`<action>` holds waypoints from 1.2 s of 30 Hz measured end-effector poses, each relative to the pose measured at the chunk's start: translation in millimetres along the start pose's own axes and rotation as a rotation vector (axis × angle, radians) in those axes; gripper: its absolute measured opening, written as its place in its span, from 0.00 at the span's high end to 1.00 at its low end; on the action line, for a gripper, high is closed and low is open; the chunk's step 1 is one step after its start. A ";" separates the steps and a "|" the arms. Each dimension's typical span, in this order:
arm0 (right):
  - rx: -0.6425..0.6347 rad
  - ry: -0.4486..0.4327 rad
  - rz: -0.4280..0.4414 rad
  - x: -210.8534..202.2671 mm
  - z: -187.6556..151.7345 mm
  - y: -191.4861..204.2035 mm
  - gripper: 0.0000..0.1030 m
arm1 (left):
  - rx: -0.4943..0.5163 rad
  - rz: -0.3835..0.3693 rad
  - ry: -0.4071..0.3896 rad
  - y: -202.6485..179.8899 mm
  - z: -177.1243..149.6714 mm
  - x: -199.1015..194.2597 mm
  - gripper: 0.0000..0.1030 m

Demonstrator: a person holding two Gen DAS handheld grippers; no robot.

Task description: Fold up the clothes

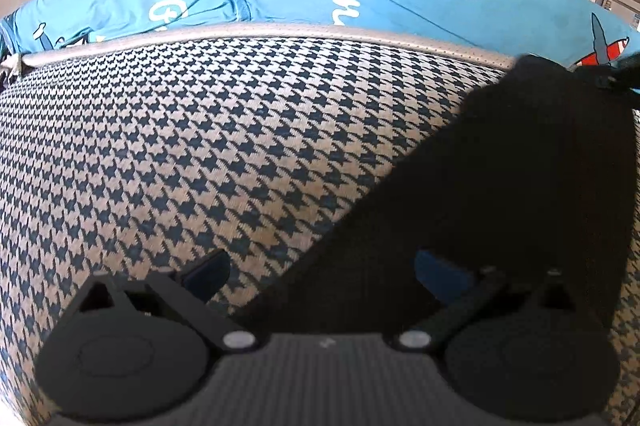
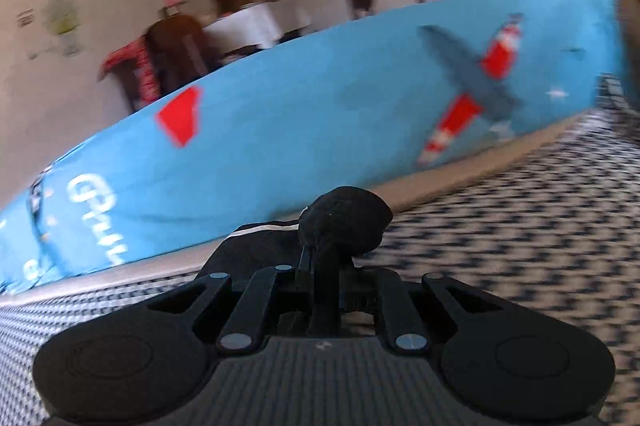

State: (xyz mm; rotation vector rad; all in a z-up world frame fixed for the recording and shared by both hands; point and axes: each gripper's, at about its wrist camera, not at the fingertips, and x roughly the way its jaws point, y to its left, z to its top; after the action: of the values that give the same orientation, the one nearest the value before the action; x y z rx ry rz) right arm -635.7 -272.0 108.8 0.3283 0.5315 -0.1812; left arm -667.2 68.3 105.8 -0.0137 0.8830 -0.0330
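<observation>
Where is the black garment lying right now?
The black garment lies on the houndstooth cover, right side of the left wrist view, its corner pinched by the right gripper.

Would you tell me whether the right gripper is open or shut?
Shut: the right gripper pinches a bunched corner of the black garment.

The left gripper (image 1: pixel 322 272) hung low with its two blue-tipped fingers (image 1: pixel 442 276) spread wide apart and nothing pinched between them. The right gripper (image 2: pixel 320 258) had its fingers drawn together, clamped on a bunched black garment (image 2: pixel 346 222).
</observation>
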 end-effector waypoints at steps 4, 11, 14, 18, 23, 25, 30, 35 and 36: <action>0.019 -0.033 -0.104 -22.3 6.1 -32.6 0.89 | -0.002 -0.004 -0.006 -0.9 0.9 -1.9 0.00; 0.051 -0.048 -0.241 -53.3 6.1 -80.9 0.89 | 0.007 0.006 -0.017 -3.6 2.7 -3.0 0.00; 0.056 -0.023 -0.283 -63.5 0.7 -97.7 0.89 | 0.010 0.012 -0.018 -4.0 2.9 -3.4 0.00; 0.044 0.005 -0.348 -77.1 -3.1 -110.0 0.81 | 0.012 0.026 -0.028 -3.3 3.8 -5.2 0.00; 0.057 -0.011 -0.379 -104.9 -4.1 -120.6 0.74 | 0.001 0.036 -0.018 0.9 1.5 -5.7 0.00; 0.077 -0.004 -0.330 -115.6 -6.7 -119.6 0.74 | 0.001 0.036 -0.015 1.7 -0.6 -6.1 0.00; 0.046 0.035 -0.208 -130.1 -23.3 -98.0 0.74 | 0.001 0.038 -0.010 3.4 -5.7 -7.1 0.00; -0.013 0.081 -0.086 -140.3 -43.5 -69.7 0.66 | -0.010 0.037 0.001 7.4 -10.9 -8.4 0.00; -0.025 0.091 -0.061 -142.4 -47.6 -64.1 0.66 | -0.010 0.037 0.001 7.9 -11.7 -8.8 0.00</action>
State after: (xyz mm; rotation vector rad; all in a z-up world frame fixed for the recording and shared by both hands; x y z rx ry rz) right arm -794.8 -303.0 128.1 0.2967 0.6333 -0.2195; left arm -681.7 76.5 105.0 -0.0070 0.8845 0.0056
